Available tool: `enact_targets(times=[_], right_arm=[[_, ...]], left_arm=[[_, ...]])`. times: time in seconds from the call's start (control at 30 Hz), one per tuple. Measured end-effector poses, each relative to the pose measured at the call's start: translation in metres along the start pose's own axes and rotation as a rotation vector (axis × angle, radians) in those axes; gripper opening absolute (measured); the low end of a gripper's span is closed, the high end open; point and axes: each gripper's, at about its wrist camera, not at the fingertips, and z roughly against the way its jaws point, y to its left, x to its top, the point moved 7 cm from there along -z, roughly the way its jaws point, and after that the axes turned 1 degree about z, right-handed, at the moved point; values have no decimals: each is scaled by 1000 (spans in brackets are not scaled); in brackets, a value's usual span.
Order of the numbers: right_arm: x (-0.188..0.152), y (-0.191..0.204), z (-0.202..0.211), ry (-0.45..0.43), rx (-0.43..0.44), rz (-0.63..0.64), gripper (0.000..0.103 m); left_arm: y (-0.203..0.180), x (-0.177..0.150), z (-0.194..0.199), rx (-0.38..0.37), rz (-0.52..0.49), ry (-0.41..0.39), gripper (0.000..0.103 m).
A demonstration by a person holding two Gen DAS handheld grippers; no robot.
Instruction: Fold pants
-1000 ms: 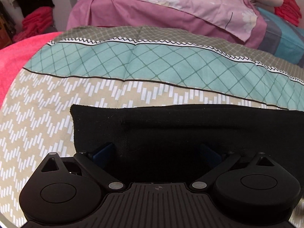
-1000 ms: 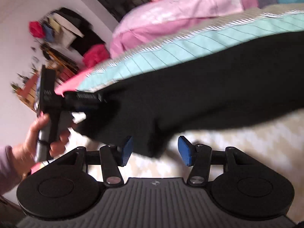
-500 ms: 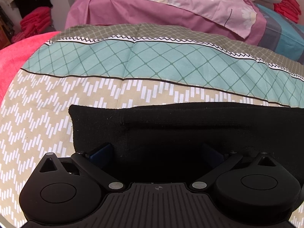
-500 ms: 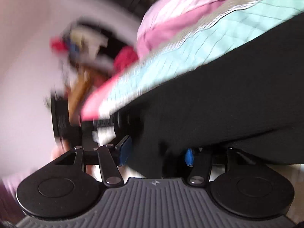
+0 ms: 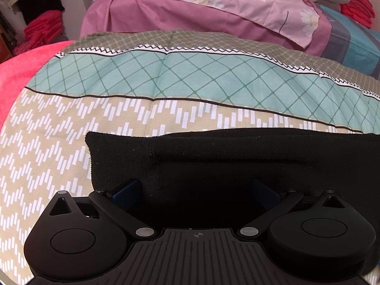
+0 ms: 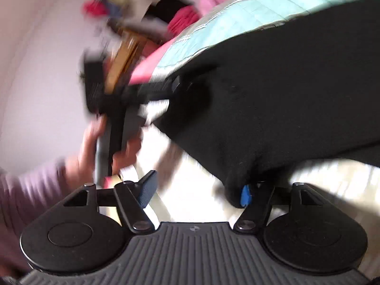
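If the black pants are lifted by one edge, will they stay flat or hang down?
Probably they hang down: the black pants look like soft knit, and in the right wrist view a corner droops over the right gripper's finger. The fuzzy surface likely grips well. They seem light and not fragile.

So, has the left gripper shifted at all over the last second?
No. In the left wrist view the left gripper sits at the same spot on the black pants, whose corner meets the same zigzag print on the bedspread.
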Motion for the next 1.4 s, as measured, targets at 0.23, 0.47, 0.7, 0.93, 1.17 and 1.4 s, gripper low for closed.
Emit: enact_targets(times=[0.23, 0.47, 0.7, 0.93, 1.17, 1.4], right_arm=[[7, 0, 76, -195, -113, -10, 74], [28, -61, 103, -339, -274, -64, 66], [27, -132, 218, -617, -351, -233, 55], [16, -173, 321, -944, -578, -420, 63], [9, -148, 265, -652, -515, -200, 77], [21, -193, 325, -801, -610, -305, 24]], left_arm=[[0, 0, 1, 1, 0, -6, 103], [-1, -1, 1, 6, 0, -10, 103], [-1, -2, 2, 10, -8, -27, 103], [-1, -1, 2, 29, -2, -24, 103], [-1, -1, 1, 57, 5, -18, 103], [-2, 0, 2, 84, 20, 7, 103]])
